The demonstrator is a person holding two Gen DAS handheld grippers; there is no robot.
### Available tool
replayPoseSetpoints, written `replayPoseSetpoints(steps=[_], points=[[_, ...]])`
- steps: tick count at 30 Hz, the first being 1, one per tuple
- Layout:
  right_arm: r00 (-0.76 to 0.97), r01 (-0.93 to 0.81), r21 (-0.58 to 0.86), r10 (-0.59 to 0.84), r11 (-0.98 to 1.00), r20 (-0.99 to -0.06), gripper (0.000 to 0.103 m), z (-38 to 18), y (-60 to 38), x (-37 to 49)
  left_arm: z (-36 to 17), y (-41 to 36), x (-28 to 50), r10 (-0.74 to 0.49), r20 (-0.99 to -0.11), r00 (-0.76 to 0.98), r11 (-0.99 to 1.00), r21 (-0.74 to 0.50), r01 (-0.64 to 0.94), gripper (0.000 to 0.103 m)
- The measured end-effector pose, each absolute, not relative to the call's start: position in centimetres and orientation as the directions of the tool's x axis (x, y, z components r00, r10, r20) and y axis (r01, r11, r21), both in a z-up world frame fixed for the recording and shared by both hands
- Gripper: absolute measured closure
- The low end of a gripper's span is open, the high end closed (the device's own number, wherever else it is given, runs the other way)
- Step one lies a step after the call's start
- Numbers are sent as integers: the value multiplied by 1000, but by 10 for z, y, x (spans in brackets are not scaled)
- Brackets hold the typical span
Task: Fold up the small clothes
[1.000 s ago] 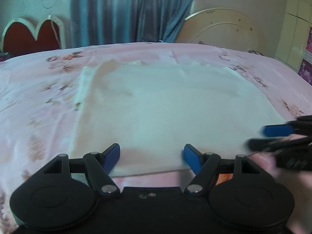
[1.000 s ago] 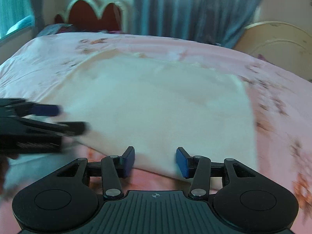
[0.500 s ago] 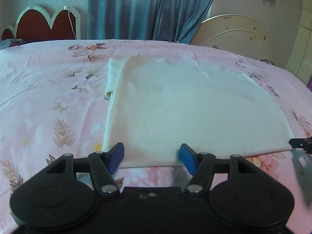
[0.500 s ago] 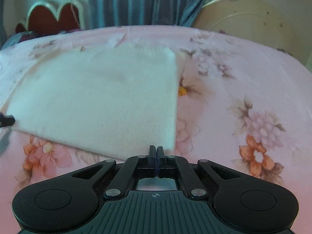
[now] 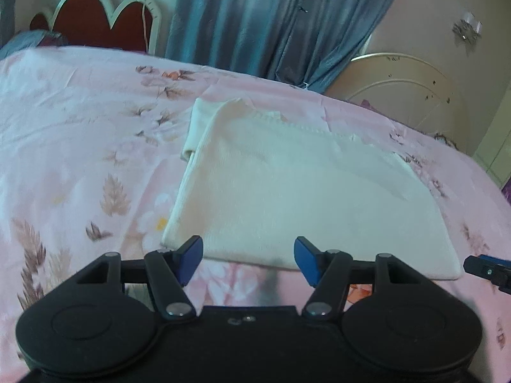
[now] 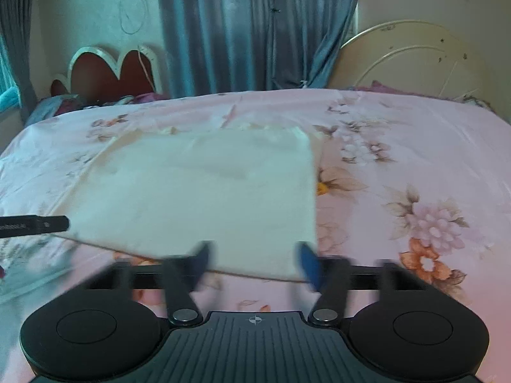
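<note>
A cream knitted garment (image 5: 287, 191) lies folded flat in a rectangle on the pink floral bedsheet (image 5: 80, 127). It also shows in the right wrist view (image 6: 207, 198). My left gripper (image 5: 247, 258) is open and empty, just above the garment's near left edge. My right gripper (image 6: 254, 263) is open and empty at the garment's near right corner, blurred by motion. The tip of the right gripper shows at the right edge of the left wrist view (image 5: 488, 269). The tip of the left gripper shows at the left edge of the right wrist view (image 6: 35, 225).
The bed fills both views. A red scalloped headboard (image 5: 102, 22) and blue curtains (image 5: 271, 22) stand behind it. A cream round bed frame (image 5: 399, 92) leans at the back right. Pillows lie at the far left of the bed (image 6: 64, 105).
My right gripper, shut half a second ago at the garment's near right corner, has opened. Both grippers have pulled back and risen slightly. The garment lies still.
</note>
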State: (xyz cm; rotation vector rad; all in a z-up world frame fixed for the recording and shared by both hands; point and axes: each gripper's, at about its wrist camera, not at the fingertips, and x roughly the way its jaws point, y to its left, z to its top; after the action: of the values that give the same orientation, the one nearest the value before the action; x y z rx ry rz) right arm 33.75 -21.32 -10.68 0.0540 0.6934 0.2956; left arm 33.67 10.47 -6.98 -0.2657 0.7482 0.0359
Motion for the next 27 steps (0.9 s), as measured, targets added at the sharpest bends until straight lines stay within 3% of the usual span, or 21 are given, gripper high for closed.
replayPoseSetpoints(steps=[3,8,10,12,19,21,22,25,27], points=[[732,-256,168,304,952,-610,77,-103,-210,337,-71,111,330,-85,-673,734,946,-285,-152,42],[726,-272,175,322,946,-608,77,-102,-204,334,-78,118,325,-100,-681,725,925,-333,-185,43],[723,-274,179,325,945,-609,88,-103,-203,334,-81,121,325,-111,-684,721,914,-356,-197,43],[721,-271,189,329,944,-611,88,-104,-203,336,-85,124,325,-125,-682,721,897,-388,-211,44],[711,-262,255,365,931,-600,88,-105,-191,364,-105,150,332,-204,-605,770,724,-622,-297,49],[703,-263,285,386,922,-597,95,-105,-184,378,-109,150,338,-205,-586,784,714,-637,-290,51],[699,-263,296,393,918,-598,103,-106,-180,386,-111,151,340,-208,-570,795,700,-654,-286,51],[687,-268,311,407,912,-602,103,-110,-164,409,-118,154,345,-202,-521,829,641,-711,-290,54],[679,-270,310,409,911,-610,103,-113,-151,426,-124,156,349,-186,-501,845,610,-734,-300,61]])
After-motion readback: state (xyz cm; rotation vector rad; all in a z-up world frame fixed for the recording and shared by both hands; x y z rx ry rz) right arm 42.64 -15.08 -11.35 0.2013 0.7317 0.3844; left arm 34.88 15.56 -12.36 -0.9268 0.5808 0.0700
